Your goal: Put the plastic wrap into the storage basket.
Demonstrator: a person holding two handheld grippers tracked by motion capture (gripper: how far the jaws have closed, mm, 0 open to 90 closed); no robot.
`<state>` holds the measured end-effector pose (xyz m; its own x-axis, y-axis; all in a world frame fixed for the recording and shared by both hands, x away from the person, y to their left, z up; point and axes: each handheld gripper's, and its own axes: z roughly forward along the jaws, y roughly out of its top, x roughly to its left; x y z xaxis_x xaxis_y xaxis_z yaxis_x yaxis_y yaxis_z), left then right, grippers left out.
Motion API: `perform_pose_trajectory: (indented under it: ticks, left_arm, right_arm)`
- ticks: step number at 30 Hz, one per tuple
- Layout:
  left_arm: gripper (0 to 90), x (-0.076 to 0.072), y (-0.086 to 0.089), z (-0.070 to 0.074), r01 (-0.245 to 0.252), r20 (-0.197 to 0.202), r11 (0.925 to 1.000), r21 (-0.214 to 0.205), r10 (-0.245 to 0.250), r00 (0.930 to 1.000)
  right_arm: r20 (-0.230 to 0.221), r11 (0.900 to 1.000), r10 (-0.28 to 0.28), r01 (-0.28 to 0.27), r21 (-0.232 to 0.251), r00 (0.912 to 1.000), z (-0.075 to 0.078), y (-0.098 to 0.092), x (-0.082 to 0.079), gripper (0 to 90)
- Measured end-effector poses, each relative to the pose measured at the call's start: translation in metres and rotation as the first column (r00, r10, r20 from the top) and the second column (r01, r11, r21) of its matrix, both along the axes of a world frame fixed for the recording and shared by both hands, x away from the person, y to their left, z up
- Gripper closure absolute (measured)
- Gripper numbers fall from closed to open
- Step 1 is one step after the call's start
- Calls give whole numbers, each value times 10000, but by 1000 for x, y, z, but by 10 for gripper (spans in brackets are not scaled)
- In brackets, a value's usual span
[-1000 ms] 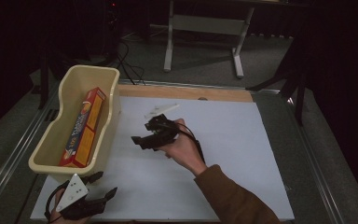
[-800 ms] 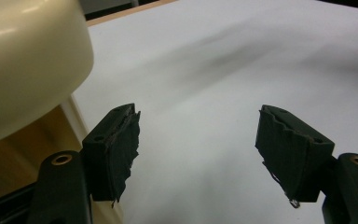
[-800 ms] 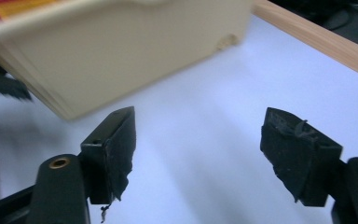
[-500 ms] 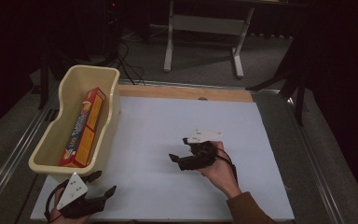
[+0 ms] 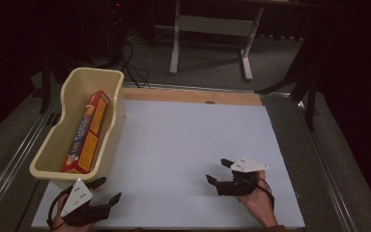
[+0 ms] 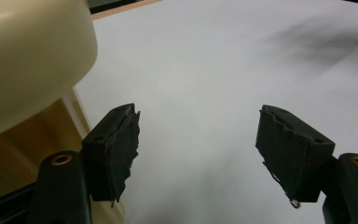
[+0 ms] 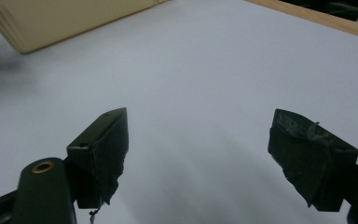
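Right gripper point(image 5: 216, 171) well right of bin point(image 5: 64, 140), jaws apart, just opened wider, empty; left gripper point(image 5: 107, 189) beside bin, jaws apart; box point(image 5: 88, 131) inside bin.

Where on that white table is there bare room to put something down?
Nearly all of the white mat is free: the wide stretch between the cream bin, the wooden strip at the back, and the two tools. Crowded spots: the bin, which holds an orange box, and the near corners by the left tool and right tool.

both grippers, left point(image 5: 105, 191) and right point(image 5: 219, 171), are black with ragged rubber pads point(image 6: 126, 144), brass-ringed screw holes, grey three-cornered top plates and trailing black cables.
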<state>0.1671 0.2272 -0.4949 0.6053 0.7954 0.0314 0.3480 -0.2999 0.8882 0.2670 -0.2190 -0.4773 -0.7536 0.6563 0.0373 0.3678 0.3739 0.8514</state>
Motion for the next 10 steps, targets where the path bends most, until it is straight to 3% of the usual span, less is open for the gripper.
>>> perform_pose_trajectory:
  ticks: [5,10]
  left_arm:
    - [294,0,-2,0,59,14,9999,114,-59,10000]
    - [294,0,-3,1,87,-11,9999,128,-87,10000]
  right_arm:
    - [247,9998,-191,192,-41,9995,-11,-24,-15,189]
    - [404,9995,-298,299,-28,9987,-13,-32,-17,188]
